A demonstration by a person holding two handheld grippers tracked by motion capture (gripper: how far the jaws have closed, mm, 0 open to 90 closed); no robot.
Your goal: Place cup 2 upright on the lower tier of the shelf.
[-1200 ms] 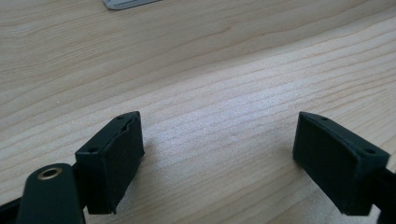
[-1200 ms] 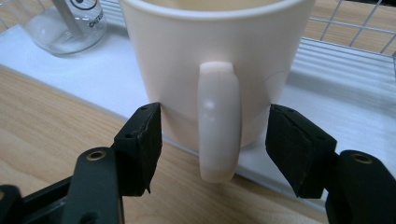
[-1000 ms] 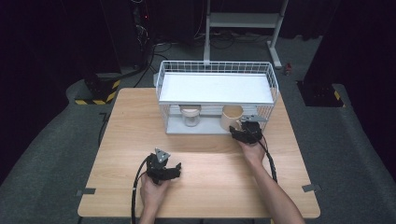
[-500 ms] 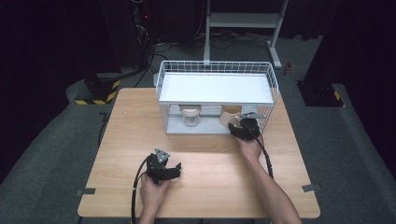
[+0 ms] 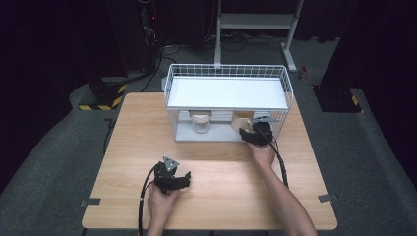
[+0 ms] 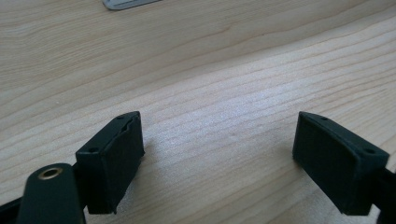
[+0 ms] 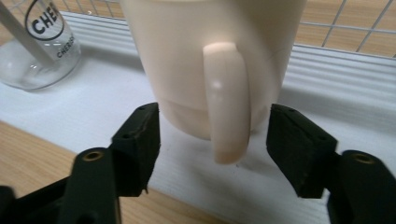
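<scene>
Two hand-held grippers: right hand-held gripper point(image 7: 212, 140) just opened, handle between jaws, untouched; left hand-held gripper point(image 6: 217, 161) open, empty.
Mug point(image 7: 210, 60): just ahead, on rack point(image 5: 226, 93) shelf.
Risk: a bump could tip it.

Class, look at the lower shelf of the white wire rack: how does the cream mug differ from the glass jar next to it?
The cream mug is opaque, while the glass jar is clear. The mug has a handle and plain walls; the jar has no handle and bears black printed lettering. The mug sits right in front of the open right gripper, its handle between the jaws; the jar stands off to the side. Both stand on the rack's lower shelf.
</scene>
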